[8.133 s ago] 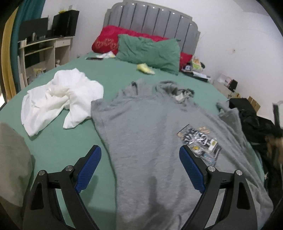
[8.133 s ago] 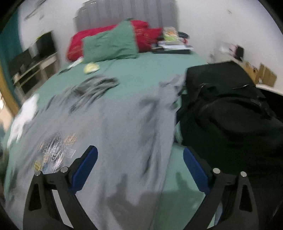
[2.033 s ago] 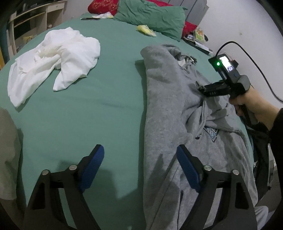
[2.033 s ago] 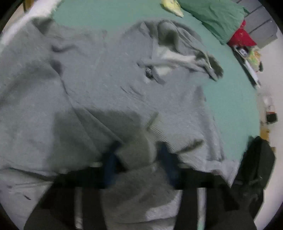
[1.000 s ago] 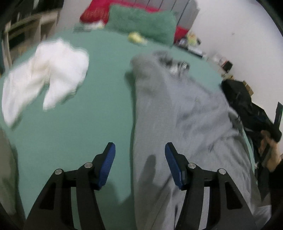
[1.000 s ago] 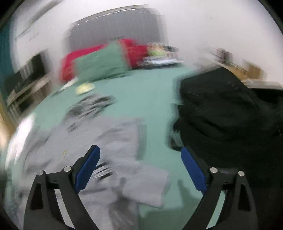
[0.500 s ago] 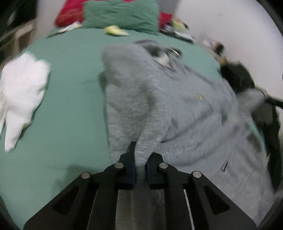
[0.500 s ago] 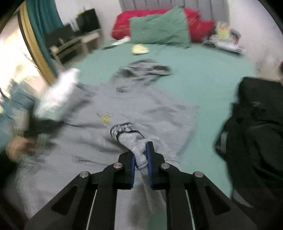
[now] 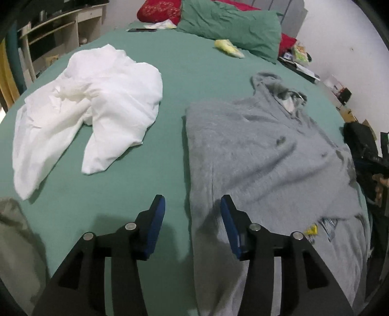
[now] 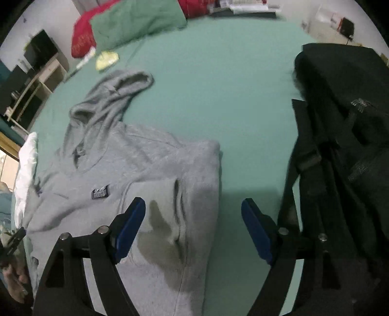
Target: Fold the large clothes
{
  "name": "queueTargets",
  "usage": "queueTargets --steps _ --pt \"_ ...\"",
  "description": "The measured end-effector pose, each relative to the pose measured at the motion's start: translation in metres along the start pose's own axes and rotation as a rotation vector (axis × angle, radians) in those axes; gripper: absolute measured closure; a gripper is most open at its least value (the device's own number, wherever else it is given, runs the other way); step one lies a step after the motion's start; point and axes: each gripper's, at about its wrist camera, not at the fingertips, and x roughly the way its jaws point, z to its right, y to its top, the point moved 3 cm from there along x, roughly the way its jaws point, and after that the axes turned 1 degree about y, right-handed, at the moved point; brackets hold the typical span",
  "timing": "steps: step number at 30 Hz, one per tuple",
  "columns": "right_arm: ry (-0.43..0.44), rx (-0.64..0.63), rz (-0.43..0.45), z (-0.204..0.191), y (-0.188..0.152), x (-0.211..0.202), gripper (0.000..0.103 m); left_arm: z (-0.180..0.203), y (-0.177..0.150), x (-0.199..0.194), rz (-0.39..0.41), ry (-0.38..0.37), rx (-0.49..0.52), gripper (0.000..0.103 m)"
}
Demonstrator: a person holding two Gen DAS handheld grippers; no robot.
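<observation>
hoodie (image 9: 255, 145): lay flat on bed (image 9: 170, 80), both sides folded in, ready for lengthwise fold.
left gripper (image 9: 192, 218): jaws just opened, nothing between, straddling left edge.
right gripper (image 10: 193, 226): jaws just opened wide, empty, over right fold.

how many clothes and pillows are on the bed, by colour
grey: 1, the hoodie
white: 1, the crumpled garment
black: 1, the dark garment
green: 1, the pillow
red: 1, the pillow
total: 5
</observation>
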Motion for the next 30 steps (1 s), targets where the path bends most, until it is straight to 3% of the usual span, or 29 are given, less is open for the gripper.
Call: queueTargets --steps 5,10,12,19,21,23,24,25,26,27,28,30 --pt "0.046 -0.007 0.016 -0.001 -0.073 -0.036 0.022 0.013 -0.035 -0.036 -0.027 -0.090 0.043 0.048" --pt "0.092 -0.063 -0.037 -0.010 -0.167 -0.069 0.022 0.016 -0.114 -0.083 -0.068 -0.164 0.113 0.048" --pt "0.113 -0.089 -0.055 -0.014 -0.208 -0.088 0.022 0.016 -0.143 -0.103 -0.067 -0.202 0.110 0.047" --pt "0.147 -0.101 -0.139 -0.012 -0.318 -0.117 0.022 0.019 -0.239 -0.165 -0.050 -0.353 0.043 0.031" --pt "0.179 -0.057 -0.168 -0.003 -0.346 -0.117 0.022 0.032 -0.254 -0.167 -0.075 -0.354 0.085 0.030" --pt "0.234 -0.023 -0.190 0.002 -0.374 -0.116 0.022 0.045 -0.270 -0.160 -0.116 -0.303 0.160 0.029" --pt "0.249 -0.030 -0.164 0.002 -0.384 -0.121 0.026 0.049 -0.277 -0.156 -0.144 -0.280 0.181 0.029" --pt "0.268 -0.033 -0.146 0.001 -0.391 -0.126 0.062 0.055 -0.284 -0.148 -0.201 -0.274 0.207 0.033" --pt "0.298 -0.024 -0.155 0.000 -0.396 -0.127 0.086 0.058 -0.286 -0.146 -0.218 -0.290 0.213 0.046" --pt "0.322 -0.017 -0.160 -0.001 -0.400 -0.129 0.086 0.061 -0.288 -0.148 -0.227 -0.315 0.219 0.068" --pt "0.319 -0.038 -0.147 -0.005 -0.404 -0.134 0.086 0.060 -0.288 -0.152 -0.224 -0.318 0.221 0.079" --pt "0.323 -0.088 -0.128 -0.012 -0.407 -0.150 0.087 0.063 -0.289 -0.171 -0.206 -0.324 0.247 0.085"
